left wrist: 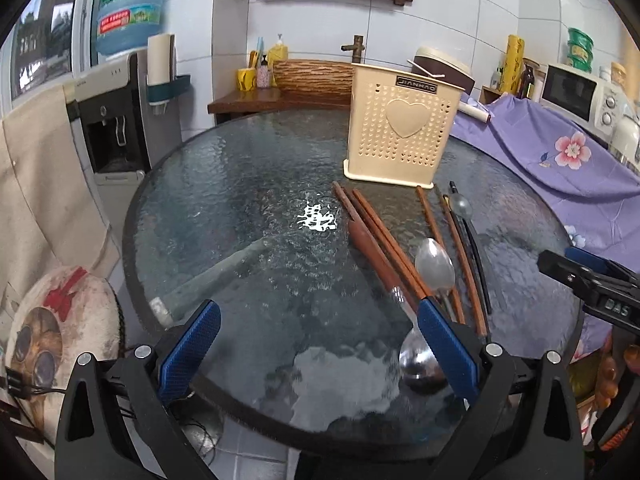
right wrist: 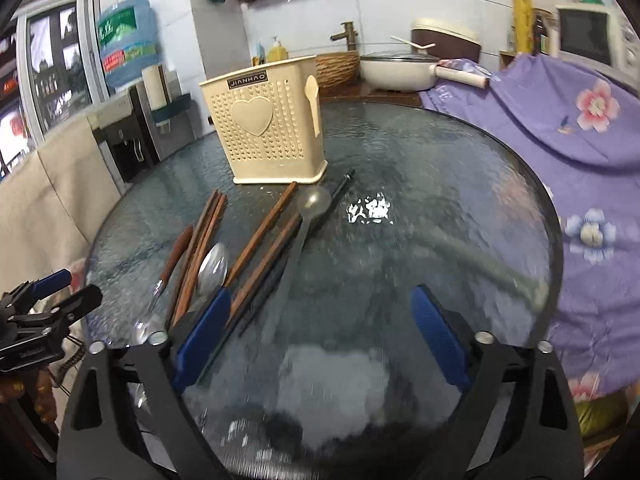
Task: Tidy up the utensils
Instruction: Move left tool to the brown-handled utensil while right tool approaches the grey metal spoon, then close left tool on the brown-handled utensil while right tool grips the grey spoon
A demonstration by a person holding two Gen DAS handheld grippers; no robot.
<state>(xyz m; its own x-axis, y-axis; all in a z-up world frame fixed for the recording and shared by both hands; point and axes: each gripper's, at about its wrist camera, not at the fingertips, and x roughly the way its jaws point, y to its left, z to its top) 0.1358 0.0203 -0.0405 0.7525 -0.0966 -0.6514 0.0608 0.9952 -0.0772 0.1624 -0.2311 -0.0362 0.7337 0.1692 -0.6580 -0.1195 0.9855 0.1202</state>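
A cream perforated utensil holder (left wrist: 400, 132) (right wrist: 268, 132) stands upright on the round glass table (left wrist: 240, 208) (right wrist: 460, 184). In front of it lie loose brown chopsticks (left wrist: 376, 228) (right wrist: 260, 236), black chopsticks (left wrist: 476, 256) (right wrist: 280, 268), a metal spoon (left wrist: 434, 268) (right wrist: 214, 268), a translucent grey spoon (left wrist: 461, 205) (right wrist: 312, 204) and a wooden-handled spoon (left wrist: 372, 248) (right wrist: 176, 254). My left gripper (left wrist: 320, 336) is open over bare glass, with the utensils by its right finger. My right gripper (right wrist: 322, 332) (left wrist: 592, 284) is open too, with the utensils by its left finger. Neither holds anything.
A purple floral cloth (left wrist: 560, 160) (right wrist: 560, 140) covers the counter to the right of the table. A water dispenser (left wrist: 116, 132) and a cloth-draped chair (left wrist: 44, 184) stand to the left. A white pot (right wrist: 400, 68) and a woven basin (left wrist: 312, 76) sit behind the holder.
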